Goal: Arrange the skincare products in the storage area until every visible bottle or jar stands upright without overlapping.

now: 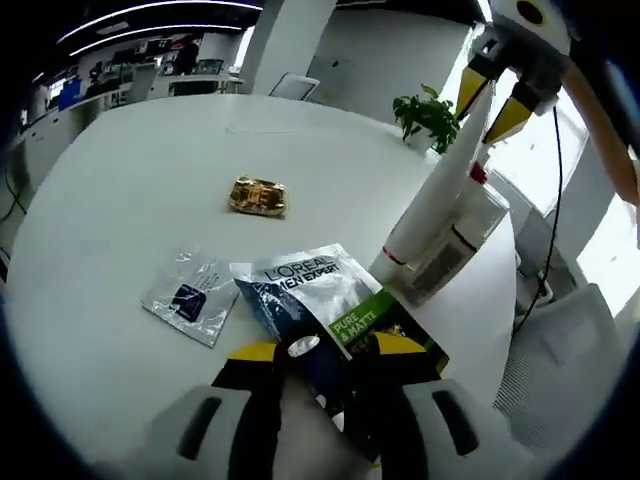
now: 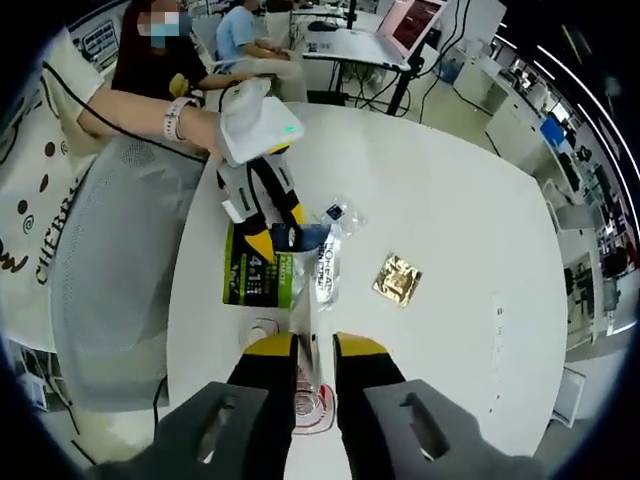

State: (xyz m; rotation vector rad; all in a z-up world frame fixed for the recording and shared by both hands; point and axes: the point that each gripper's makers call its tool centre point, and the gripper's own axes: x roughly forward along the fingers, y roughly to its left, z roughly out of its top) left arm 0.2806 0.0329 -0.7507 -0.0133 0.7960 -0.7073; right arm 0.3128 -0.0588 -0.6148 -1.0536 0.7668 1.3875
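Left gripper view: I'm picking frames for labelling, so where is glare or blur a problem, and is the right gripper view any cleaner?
Left gripper view: the window on the right is blown out to white, and the white tube is soft against it; the sachet print is readable. Right gripper view: light is even and shadows are faint, but the tube between the jaws is blurred up close, and straight table edges bow outward.

The left gripper's jaws are covering the L'Oréal sachet's [image 1: 335, 300] lower end. The right gripper's jaws are hiding most of the white tube [image 2: 311, 395].
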